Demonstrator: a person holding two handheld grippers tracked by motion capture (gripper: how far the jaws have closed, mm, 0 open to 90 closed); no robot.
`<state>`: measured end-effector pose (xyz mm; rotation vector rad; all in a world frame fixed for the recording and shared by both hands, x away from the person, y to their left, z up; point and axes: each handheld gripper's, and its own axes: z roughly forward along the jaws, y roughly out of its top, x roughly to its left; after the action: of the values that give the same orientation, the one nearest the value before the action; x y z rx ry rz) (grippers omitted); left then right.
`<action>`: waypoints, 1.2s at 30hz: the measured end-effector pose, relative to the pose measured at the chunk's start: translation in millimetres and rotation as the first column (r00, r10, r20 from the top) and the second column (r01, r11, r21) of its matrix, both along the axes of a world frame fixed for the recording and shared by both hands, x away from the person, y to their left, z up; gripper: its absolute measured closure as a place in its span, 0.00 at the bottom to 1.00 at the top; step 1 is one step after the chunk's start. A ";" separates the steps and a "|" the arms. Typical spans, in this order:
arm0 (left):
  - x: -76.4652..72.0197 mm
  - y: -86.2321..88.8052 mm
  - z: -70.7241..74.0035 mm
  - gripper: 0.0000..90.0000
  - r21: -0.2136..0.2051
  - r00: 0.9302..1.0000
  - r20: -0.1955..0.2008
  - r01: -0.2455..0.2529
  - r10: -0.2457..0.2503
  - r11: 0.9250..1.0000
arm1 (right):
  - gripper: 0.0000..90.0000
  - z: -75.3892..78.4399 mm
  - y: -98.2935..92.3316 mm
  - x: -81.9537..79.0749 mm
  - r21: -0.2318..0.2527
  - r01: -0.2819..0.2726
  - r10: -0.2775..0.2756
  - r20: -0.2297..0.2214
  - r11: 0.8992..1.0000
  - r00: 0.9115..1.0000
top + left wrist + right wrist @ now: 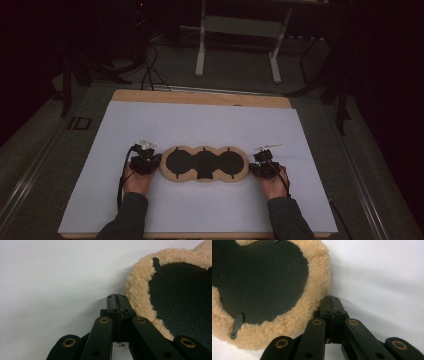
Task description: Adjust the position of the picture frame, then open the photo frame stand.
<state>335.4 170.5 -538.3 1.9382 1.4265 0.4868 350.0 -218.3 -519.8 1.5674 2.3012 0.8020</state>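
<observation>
Sleeves and forearms enter the high view at 6 o'clock, one hand per side, each resting on the white sheet (pixel 200 125) that covers the worktop (pixel 200 97).

Left hand-held gripper (pixel 146 162): jaws pressed together, nothing pinched between them. In the left gripper view (pixel 117 298) the tips meet on a thin seam and sit just beside the fleece rim, at its 9 o'clock edge; can't tell if they actually touch the pile.

Right hand-held gripper (pixel 264 167): same state, jaws pressed together, empty. In the right gripper view (pixel 333 302) the closed tips sit right against the fleece border at the pad's 3 o'clock end.

Fleece pad (pixel 205 164): flat on the sheet, between the two grippers, centre of the high view and slightly toward the person. Three rounded lobes in a row, tan fleece rim, black inner faces. Close up (pixel 140 282) the fleece is curly and thick; the black panel has a fine grainy texture. Small black tab (pixel 237 326) lies across the rim in the right gripper view; a similar one (pixel 156 264) sits at about 12 o'clock of the lobe in the left gripper view.

Beyond the sheet, at 12 o'clock: bare wooden worktop edge, then dark floor with cables (pixel 150 70) and a white frame stand (pixel 240 45).
</observation>
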 end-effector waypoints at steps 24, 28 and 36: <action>-36.0 20.6 21.8 0.82 -0.078 0.993 0.117 0.032 -0.022 0.996 | 0.90 5.8 -18.1 -31.3 0.062 -0.051 0.044 0.109 0.997 0.993; -39.4 18.9 24.3 0.77 -0.087 0.990 0.132 0.061 -0.049 0.994 | 0.86 6.1 -22.8 -34.4 0.092 -0.048 0.037 0.115 0.995 0.993; -48.3 9.5 29.6 0.72 -0.068 0.977 0.170 0.143 -0.130 0.987 | 0.80 5.4 -25.1 -37.9 0.124 -0.067 0.051 0.133 0.990 0.990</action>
<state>287.1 180.0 -508.7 1.8712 1.1822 0.5062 312.0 -243.5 -514.4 1.4559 2.2518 1.0533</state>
